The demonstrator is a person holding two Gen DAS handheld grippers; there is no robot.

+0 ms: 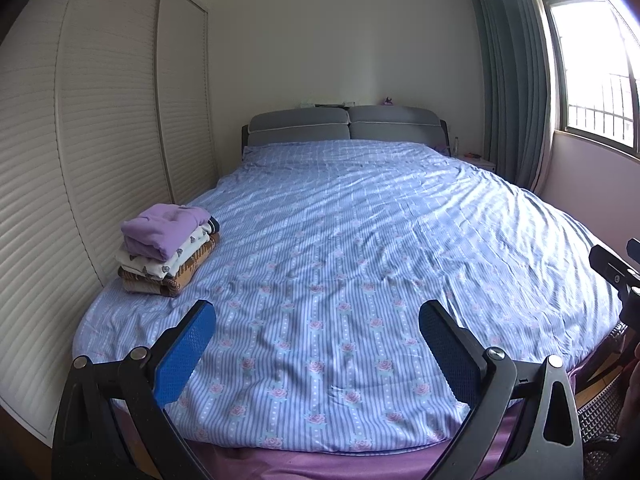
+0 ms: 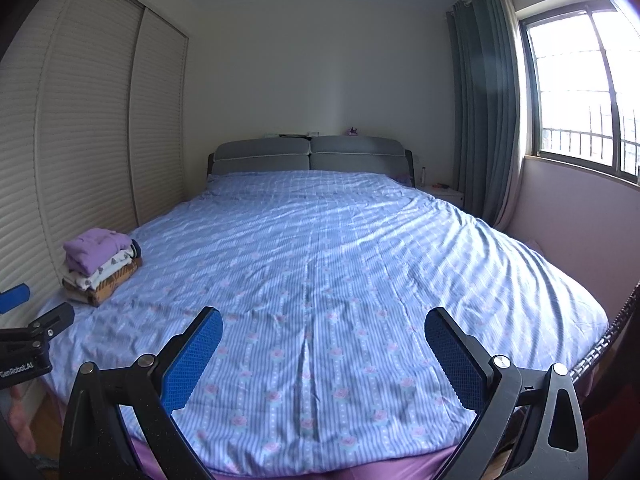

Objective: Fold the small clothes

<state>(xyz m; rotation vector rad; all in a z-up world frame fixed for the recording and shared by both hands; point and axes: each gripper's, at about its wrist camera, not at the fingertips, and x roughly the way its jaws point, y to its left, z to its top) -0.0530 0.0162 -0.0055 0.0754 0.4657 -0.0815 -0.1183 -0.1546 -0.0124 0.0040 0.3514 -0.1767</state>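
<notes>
A stack of folded small clothes (image 1: pixel 168 248), purple on top, white patterned in the middle, brown at the bottom, sits on the left side of the bed (image 1: pixel 360 240). It also shows in the right wrist view (image 2: pixel 100 270). My left gripper (image 1: pixel 318 320) is open and empty above the foot of the bed, to the right of the stack. My right gripper (image 2: pixel 324 326) is open and empty above the foot of the bed. The left gripper's blue pad (image 2: pixel 14 298) shows at the left edge of the right wrist view.
The bed has a blue striped floral cover (image 2: pixel 340 260) and a grey headboard (image 2: pixel 308 156). White louvred wardrobe doors (image 1: pixel 80 140) stand along the left. A window (image 2: pixel 580 96) with green curtains (image 2: pixel 480 100) is on the right, with a nightstand (image 2: pixel 444 192) below.
</notes>
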